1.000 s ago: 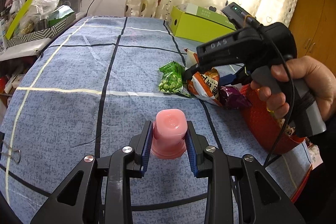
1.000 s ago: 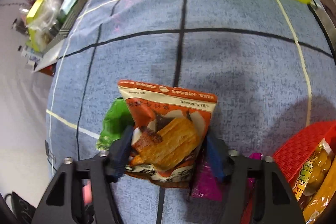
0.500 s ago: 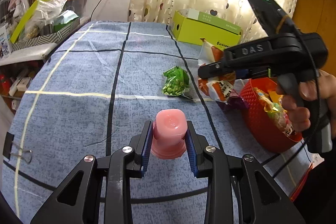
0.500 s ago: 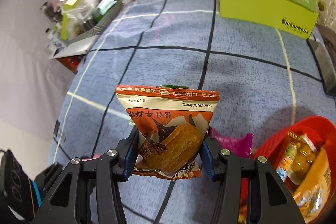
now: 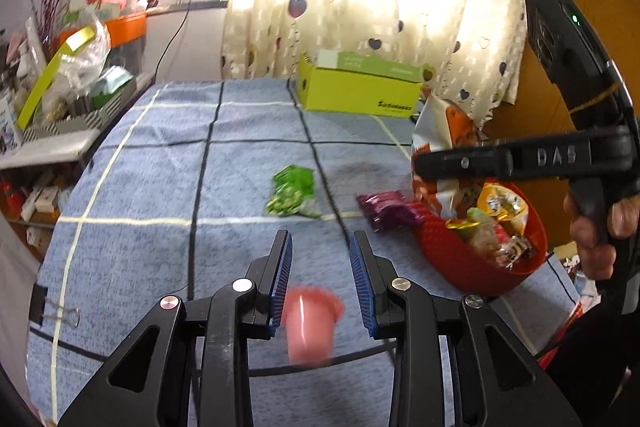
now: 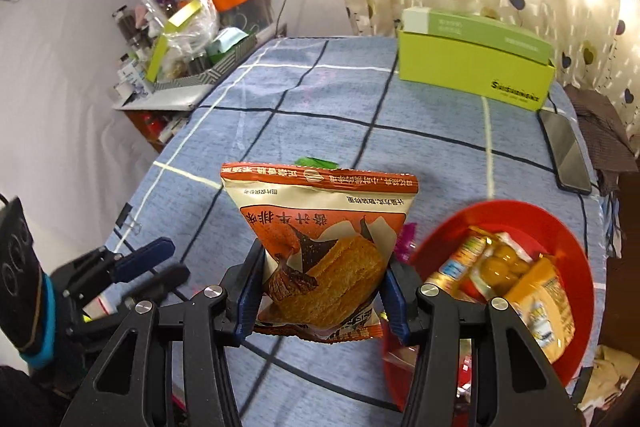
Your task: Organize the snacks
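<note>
Since the earlier frames, the right gripper has lifted the orange snack bag off the blue checked cloth and carried it toward the red basket. The pink jelly cup has left the place between the fingertips of the left gripper and now shows as a pink blur low between the fingers, near their base.

The left jaws are closing, yet the blue pads do not press on the cup. It seems to be falling or slipping, but the blur does not let me tell if it touches anything. The right jaws are clamped on both sides of the orange bag, which stands upright above the cloth, just beside the basket rim.

The step in hand is to put loose snacks into the basket, which already holds several packets. I judge that the next move for the right hand is to bring the bag over the basket opening and then release it. The left side will probably need to find the cup again and grip it higher on the pads.

2 snacks lie on the cloth: a green packet and a purple packet, the purple one just beside the basket. The right gripper is held about level in the left wrist view, with the hand around its handle. The left gripper points forward and down over the cloth.
</note>
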Tool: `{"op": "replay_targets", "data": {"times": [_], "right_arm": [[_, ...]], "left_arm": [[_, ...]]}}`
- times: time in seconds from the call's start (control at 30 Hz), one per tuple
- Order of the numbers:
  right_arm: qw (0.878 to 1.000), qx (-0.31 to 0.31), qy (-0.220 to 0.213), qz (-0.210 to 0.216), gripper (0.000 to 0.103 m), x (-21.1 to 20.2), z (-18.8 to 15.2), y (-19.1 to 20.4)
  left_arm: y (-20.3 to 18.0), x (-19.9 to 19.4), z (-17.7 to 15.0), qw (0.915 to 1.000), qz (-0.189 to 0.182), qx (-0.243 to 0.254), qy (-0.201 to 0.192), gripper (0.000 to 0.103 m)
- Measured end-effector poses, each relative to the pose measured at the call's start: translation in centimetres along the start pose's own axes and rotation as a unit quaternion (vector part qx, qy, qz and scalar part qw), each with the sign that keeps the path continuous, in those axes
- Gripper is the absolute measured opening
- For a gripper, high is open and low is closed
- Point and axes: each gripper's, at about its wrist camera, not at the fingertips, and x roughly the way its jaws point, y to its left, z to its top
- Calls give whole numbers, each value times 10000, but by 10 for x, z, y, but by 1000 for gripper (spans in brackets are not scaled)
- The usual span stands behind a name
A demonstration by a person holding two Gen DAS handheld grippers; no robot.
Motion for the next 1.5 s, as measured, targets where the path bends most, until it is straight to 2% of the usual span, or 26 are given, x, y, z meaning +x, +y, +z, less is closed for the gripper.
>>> {"op": "replay_targets", "data": {"times": [0.03, 0.07, 0.17, 0.3, 0.4, 0.53, 0.77, 0.87, 1.0, 1.07, 1.3, 1.5], "right_arm": [[10000, 47, 4, 12, 50, 0, -2, -4], [10000, 92, 4, 33, 50, -1, -3, -8], [9998, 134, -72, 106, 50, -6, -7, -16], [9995, 195, -78, 232, 50, -6, -7, -20], [9994, 149, -44, 309, 50, -6, -9, -18], [9992, 74, -52, 392, 50, -8, -10, -13], [9990, -45, -52, 437, 50, -10, -15, -5], [9991, -96, -50, 417, 50, -12, -19, -3], [9993, -108, -55, 359, 50, -14, -23, -5], [9993, -103, -93, 338, 50, -16, -23, -7], [9992, -115, -239, 298, 50, -26, -26, -13], [9990, -76, -365, 253, 50, -35, -27, -21]], "left_arm": [[-5, 0, 1, 10000, 6, 50, -12, 21], [-8, 2, 2, 10000, 20, 82, -17, 20], [-7, 4, 3, 10000, 12, 57, -5, 20], [19, 0, -1, 9996, 252, -128, -39, 20], [38, 2, -9, 9987, 353, -360, 78, 26], [37, 1, -36, 9975, 232, -503, 438, 46], [6, 0, -85, 9913, -15, -481, 1224, 49], [0, 8, -94, 9892, 94, -449, 1394, 49], [-2, 18, -93, 9898, 201, -440, 1339, 49], [-2, 20, -91, 9905, 286, -398, 1281, 43], [-8, 22, -80, 9926, 433, -204, 1120, 42], [-15, 24, -58, 9950, 470, -106, 872, 42]]}}
